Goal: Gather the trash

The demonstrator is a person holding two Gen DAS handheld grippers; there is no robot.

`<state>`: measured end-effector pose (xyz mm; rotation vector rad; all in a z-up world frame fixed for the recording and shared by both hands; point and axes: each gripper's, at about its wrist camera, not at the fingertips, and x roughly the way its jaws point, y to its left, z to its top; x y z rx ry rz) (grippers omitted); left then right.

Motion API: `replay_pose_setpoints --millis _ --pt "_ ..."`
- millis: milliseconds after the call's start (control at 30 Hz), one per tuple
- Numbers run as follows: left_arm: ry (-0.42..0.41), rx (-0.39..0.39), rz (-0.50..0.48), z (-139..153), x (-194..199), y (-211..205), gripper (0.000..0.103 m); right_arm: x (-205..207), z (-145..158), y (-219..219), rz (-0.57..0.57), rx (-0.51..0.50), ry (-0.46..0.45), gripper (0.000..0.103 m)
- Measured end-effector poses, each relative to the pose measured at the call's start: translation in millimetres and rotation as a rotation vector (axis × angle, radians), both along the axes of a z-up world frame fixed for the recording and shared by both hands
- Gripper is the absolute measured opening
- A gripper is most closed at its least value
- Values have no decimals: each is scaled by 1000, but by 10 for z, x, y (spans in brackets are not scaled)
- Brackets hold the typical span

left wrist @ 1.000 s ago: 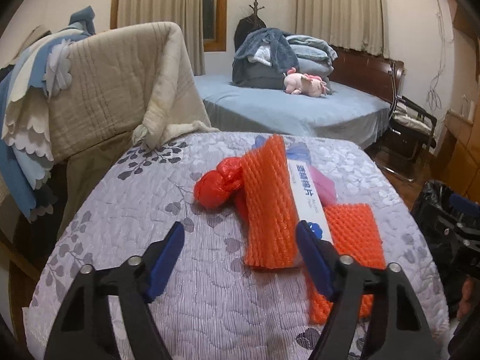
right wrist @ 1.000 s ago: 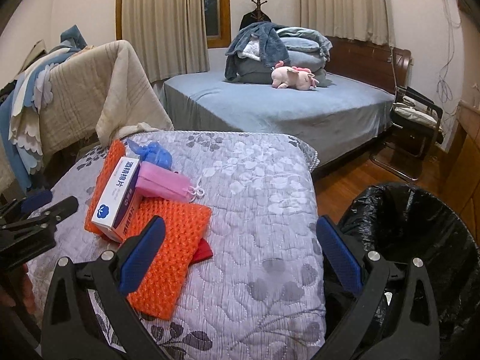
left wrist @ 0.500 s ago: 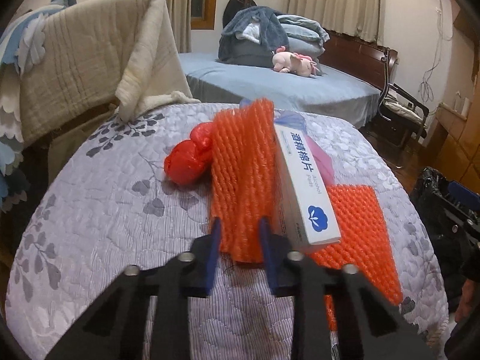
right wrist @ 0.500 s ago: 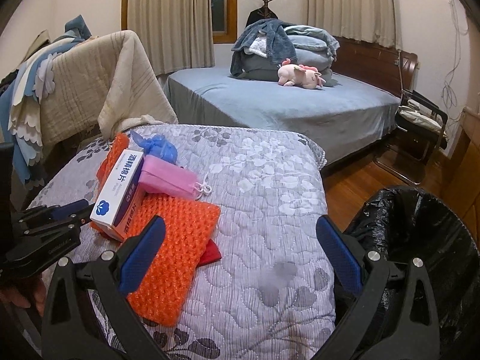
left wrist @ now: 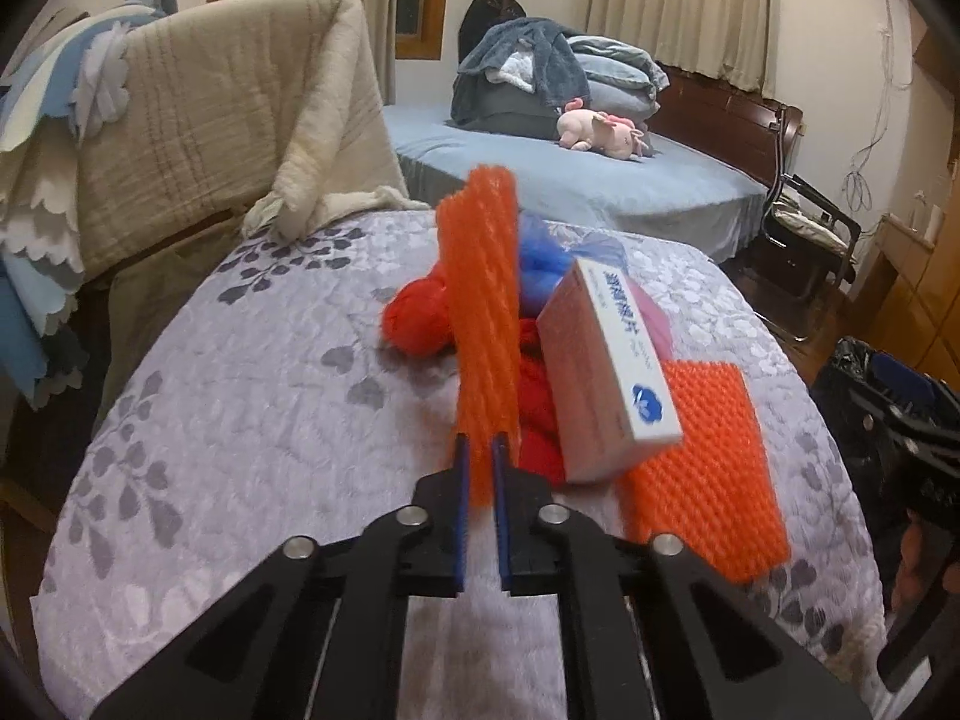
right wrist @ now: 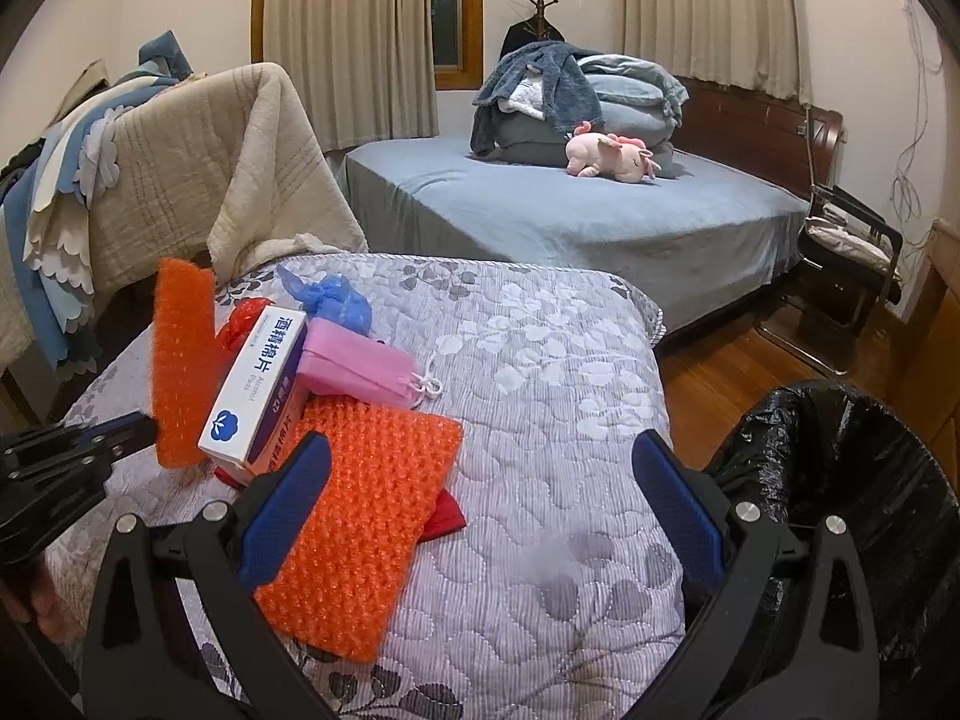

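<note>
Looking at the left wrist view first, then the right.

Left wrist, grip: your left gripper (left wrist: 478,468) has just been closing, and its jaws are now clamped on the near end of the orange foam net (left wrist: 483,324), which stands up on edge out of the pads.

Left wrist, pile: the white alcohol-pad box (left wrist: 606,369) leans against that net, tilted up on one side. Red bag (left wrist: 420,318) sits just left of it, blue bag (left wrist: 540,264) behind, and the second orange foam net (left wrist: 702,468) lies flat on the grey quilt (left wrist: 252,408) to the right.

Left wrist, step: looks to me like you're at the grab-and-lift part for the first piece of trash.

Right wrist, tongs: your right gripper (right wrist: 480,510) is wide open and holds nothing, hanging over the flat net and the quilt.

Right wrist, extras: pink mask pack (right wrist: 354,369) lies beside the box, touching it.

Right wrist, bin: black-lined trash bin (right wrist: 852,480) is on the floor just off the quilt's right edge, mouth open.

Next move: I'd say lift the net clear and carry it right, across the pile, to the bin.

Watch out: the box is resting on the net, so it'll probably tip or slide when you pull. Lift slowly, and don't drag the flat net along with it.
</note>
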<state>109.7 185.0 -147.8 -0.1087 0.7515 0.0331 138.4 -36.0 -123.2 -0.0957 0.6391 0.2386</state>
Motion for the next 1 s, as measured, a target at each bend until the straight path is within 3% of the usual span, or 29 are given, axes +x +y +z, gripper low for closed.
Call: replay_pose_setpoints --millis 167,400,500,533,567,767,1000 --pt "-16 21 25 31 -93 56 6 -26 5 118 20 12 0 98" --pt "-21 -27 17 38 -91 130 6 -57 21 334 65 14 -10 98" --pt "-31 -23 -2 34 -65 92 31 -47 20 273 45 10 -6 97" --pt "-35 -19 -10 26 -45 65 45 -35 12 246 37 10 -2 97" --pt "-37 -16 -12 20 -30 46 50 -30 5 217 29 10 0 97" --pt "-44 -23 -18 -37 154 -33 66 3 -32 153 15 -1 5 97" --pt "17 -49 -9 -256 477 53 67 13 -73 168 23 -12 8 97"
